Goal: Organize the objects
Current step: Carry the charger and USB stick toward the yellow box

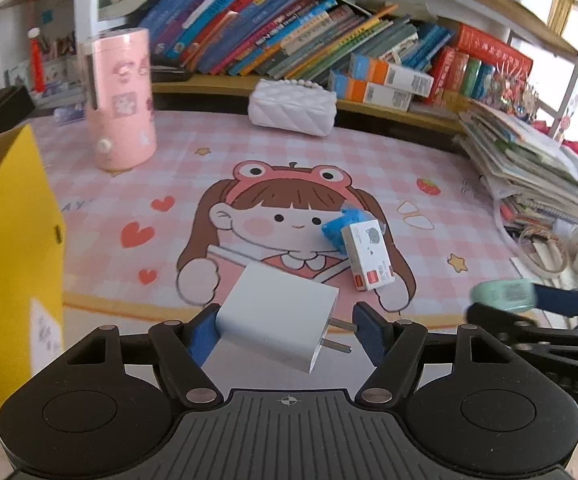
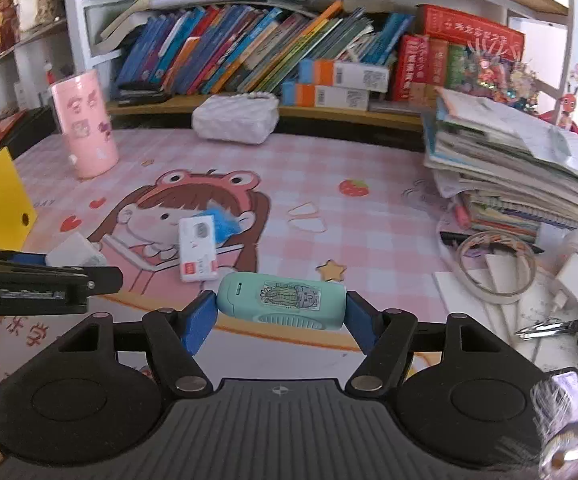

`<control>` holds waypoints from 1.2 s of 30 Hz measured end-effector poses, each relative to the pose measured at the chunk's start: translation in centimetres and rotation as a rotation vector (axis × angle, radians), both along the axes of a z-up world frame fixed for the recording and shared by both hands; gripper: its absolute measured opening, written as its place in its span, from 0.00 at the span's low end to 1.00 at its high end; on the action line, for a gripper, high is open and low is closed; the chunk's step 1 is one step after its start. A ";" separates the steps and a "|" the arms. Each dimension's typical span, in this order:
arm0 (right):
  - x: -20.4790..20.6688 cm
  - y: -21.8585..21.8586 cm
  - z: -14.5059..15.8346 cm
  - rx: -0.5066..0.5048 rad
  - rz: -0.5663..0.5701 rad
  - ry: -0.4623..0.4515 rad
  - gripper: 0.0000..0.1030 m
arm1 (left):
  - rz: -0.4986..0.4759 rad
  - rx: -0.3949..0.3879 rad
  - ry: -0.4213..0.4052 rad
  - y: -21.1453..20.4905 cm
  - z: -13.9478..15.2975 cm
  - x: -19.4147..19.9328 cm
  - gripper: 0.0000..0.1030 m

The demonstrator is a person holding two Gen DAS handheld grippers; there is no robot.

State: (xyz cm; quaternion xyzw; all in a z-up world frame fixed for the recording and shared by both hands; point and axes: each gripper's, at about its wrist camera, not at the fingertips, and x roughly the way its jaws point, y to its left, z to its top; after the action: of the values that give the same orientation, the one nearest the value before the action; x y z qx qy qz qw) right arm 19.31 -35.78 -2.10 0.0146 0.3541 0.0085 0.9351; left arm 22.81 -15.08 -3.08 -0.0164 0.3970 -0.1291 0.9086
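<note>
My left gripper (image 1: 285, 330) has its jaws closed on a white charger (image 1: 275, 316), one pad on the body, the other at its prongs, held above the near edge of the pink desk mat (image 1: 329, 160). My right gripper (image 2: 281, 316) clamps a mint-green case (image 2: 281, 304) end to end between its blue pads (image 2: 199, 320), also over the mat's near edge. Farther out on the mat lies a small white box (image 1: 369, 254) touching a blue packet (image 1: 339, 228). A yellow box (image 1: 5, 240) stands at my left, a pink cup (image 1: 123, 98) beyond it.
</note>
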 end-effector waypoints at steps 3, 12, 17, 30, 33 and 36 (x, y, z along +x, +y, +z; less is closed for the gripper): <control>-0.1 1.0 -0.1 0.002 0.021 0.018 0.65 | 0.013 -0.010 -0.003 0.8 0.4 -1.2 0.69; -1.6 5.0 0.3 -0.008 0.094 0.039 0.65 | 0.061 -0.023 -0.017 4.2 1.3 -5.1 0.69; -3.1 7.3 0.6 -0.008 0.121 0.044 0.65 | 0.076 -0.027 -0.022 6.2 1.5 -7.4 0.69; -8.1 13.7 1.6 -0.014 0.184 0.030 0.65 | 0.126 -0.047 -0.039 12.3 2.3 -13.4 0.69; -9.3 15.3 1.8 -0.012 0.199 0.028 0.65 | 0.139 -0.050 -0.045 13.8 2.5 -14.8 0.69; -10.5 16.9 2.1 -0.013 0.217 0.022 0.65 | 0.154 -0.049 -0.049 15.3 2.7 -16.1 0.69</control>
State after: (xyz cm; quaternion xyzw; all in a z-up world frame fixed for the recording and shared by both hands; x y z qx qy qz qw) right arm 8.78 -18.91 -0.04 -0.0297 0.3638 0.1075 0.9248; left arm 6.74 0.24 -0.40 -0.0662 0.3688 -0.0688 0.9246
